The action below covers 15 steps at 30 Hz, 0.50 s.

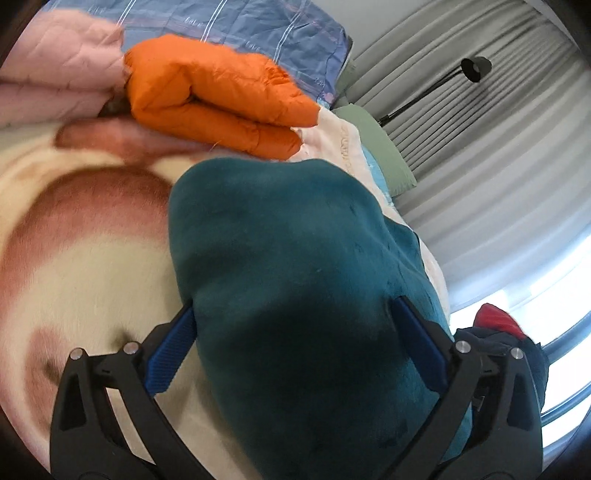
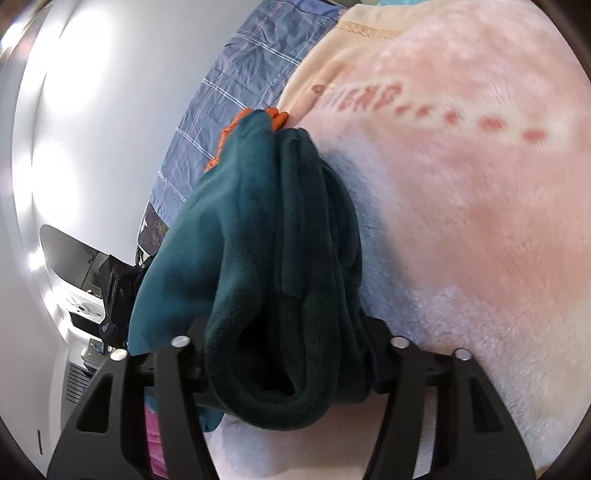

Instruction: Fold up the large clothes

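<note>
A thick dark teal fleece garment [image 1: 291,295] fills the space between the blue-padded fingers [image 1: 170,354] of my left gripper [image 1: 295,343], which is closed on the folded bundle. In the right wrist view the same teal garment [image 2: 273,258] is bunched in several folds between the jaws of my right gripper [image 2: 288,354], which grips it. The bundle hangs just above a cream and pink plush blanket [image 1: 92,258], also seen in the right wrist view [image 2: 461,221]. The fingertips of both grippers are hidden by the fabric.
A folded orange puffer jacket [image 1: 214,99] lies beyond the teal bundle, next to a pink quilted item [image 1: 55,81]. A blue checked sheet [image 1: 258,26] lies behind. A green pillow [image 1: 376,147], grey curtains [image 1: 480,129] and a black lamp [image 1: 476,68] are at right. A white wall [image 2: 92,129] is at left.
</note>
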### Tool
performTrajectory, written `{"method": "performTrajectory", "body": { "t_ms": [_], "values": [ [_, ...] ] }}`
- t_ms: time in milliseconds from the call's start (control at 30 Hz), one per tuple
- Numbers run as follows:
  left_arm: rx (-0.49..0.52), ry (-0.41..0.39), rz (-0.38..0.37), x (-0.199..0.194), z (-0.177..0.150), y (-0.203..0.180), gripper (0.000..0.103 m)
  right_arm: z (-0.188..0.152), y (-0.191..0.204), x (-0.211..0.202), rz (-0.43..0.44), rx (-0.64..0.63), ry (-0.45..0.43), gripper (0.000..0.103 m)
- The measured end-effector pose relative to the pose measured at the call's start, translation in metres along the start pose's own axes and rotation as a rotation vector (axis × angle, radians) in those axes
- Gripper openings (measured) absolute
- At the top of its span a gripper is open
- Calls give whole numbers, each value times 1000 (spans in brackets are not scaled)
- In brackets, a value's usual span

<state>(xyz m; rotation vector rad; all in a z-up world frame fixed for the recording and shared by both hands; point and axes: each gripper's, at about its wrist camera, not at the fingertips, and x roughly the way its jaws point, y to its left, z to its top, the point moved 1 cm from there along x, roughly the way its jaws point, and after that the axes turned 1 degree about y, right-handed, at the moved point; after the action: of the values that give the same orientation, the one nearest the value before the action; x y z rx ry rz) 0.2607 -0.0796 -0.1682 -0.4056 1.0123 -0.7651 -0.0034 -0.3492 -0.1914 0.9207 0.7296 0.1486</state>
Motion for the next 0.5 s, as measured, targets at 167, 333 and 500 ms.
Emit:
{"method": "performTrajectory", "body": {
  "t_ms": [167, 333, 500],
  "values": [
    [108, -111, 25, -30, -5, -45, 86, 15, 27, -29, 29, -98, -86, 41],
    [256, -230, 21, -51, 23, -125, 82, 61, 51, -67, 30, -206, -211, 40],
    [356, -258, 10, -17, 93, -201, 82, 148, 35, -94, -8, -210, -352, 40]
  ]
}}
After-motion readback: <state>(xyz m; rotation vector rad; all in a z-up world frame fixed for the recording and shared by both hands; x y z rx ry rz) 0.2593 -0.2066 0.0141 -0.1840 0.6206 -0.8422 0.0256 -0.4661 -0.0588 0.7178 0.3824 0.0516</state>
